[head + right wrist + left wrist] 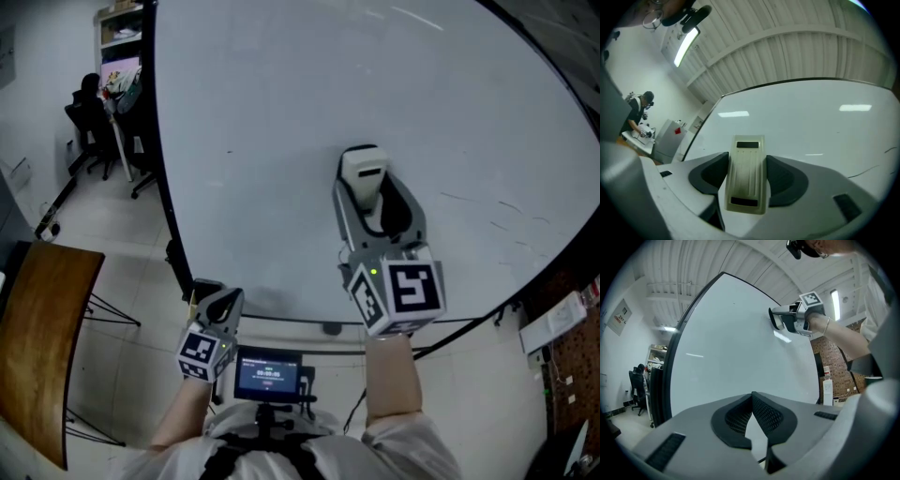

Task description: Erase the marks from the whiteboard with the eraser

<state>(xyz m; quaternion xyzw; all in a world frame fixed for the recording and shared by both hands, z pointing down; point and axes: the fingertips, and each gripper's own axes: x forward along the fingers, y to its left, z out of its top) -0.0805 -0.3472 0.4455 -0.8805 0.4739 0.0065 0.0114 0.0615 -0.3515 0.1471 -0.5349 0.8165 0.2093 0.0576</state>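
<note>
A large whiteboard (281, 112) fills the head view. Faint thin marks (511, 211) remain on its right side, and a tiny dot (229, 151) sits left of centre. My right gripper (367, 187) is shut on a cream eraser (364, 176) and holds it against the board near the middle. In the right gripper view the eraser (746, 173) sits between the jaws, with thin marks (874, 168) at the right. My left gripper (217, 307) hangs low by the board's bottom edge, shut and empty; its jaws meet at the tips (752, 397).
A wooden table (37, 328) stands at lower left. Black chairs and a shelf (112, 75) lie beyond the board's left edge. A small screen (267, 373) is mounted at my chest. A person (640, 115) works at a desk far left.
</note>
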